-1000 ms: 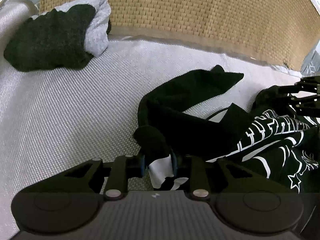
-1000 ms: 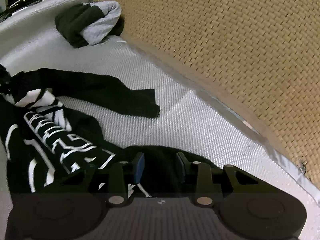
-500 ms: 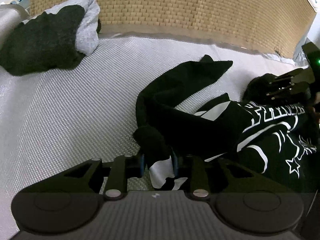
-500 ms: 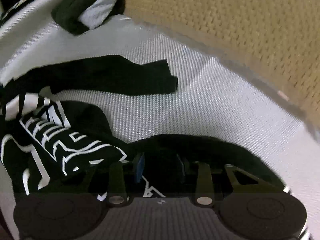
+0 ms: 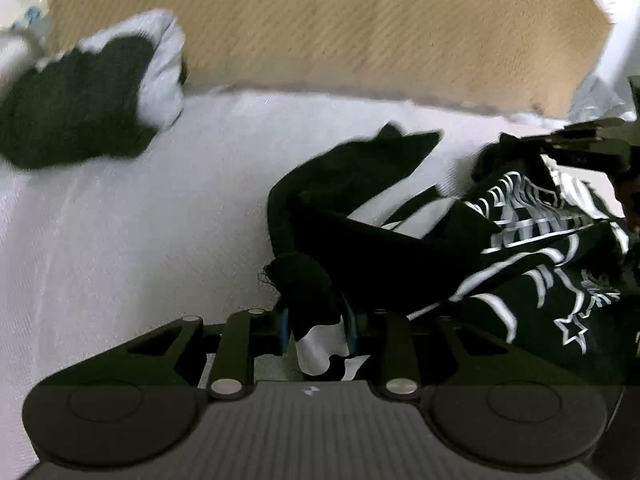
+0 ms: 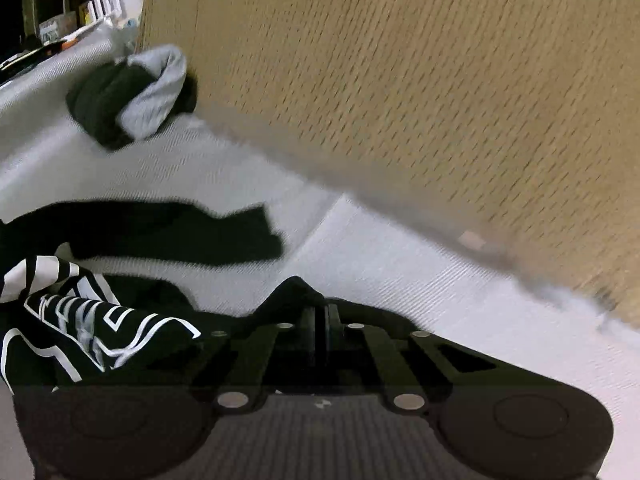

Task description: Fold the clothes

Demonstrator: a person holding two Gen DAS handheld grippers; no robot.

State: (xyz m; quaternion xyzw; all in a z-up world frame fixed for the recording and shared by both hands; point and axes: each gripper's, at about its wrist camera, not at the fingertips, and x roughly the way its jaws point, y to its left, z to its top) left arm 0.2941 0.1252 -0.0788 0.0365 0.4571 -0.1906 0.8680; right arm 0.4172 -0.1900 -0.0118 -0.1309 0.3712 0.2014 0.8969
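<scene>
The right hand-held gripper (image 6: pixel 319 326) pinches a black printed garment (image 6: pixel 104 332) that spreads to its left; ahead-left lies a grey-and-black bundle (image 6: pixel 132 98), against a woven panel (image 6: pixel 420 92).

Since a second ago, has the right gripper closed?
Yes. The right gripper has shut on the black shirt, its pads drawn together against their own fixed frame.

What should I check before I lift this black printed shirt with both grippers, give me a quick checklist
1. Left gripper shut on the black printed shirt: ok, fabric sits between its fingers.
2. Right gripper shut on the shirt: ok, jaws closed on a black fold.
3. Shirt spread flat: not ok, it lies bunched, one sleeve trailing across the white bed surface.
4. Clear of the grey and black bundle: ok, it lies well apart near the woven headboard.
5. Which edges are gripped: cannot tell.
</scene>
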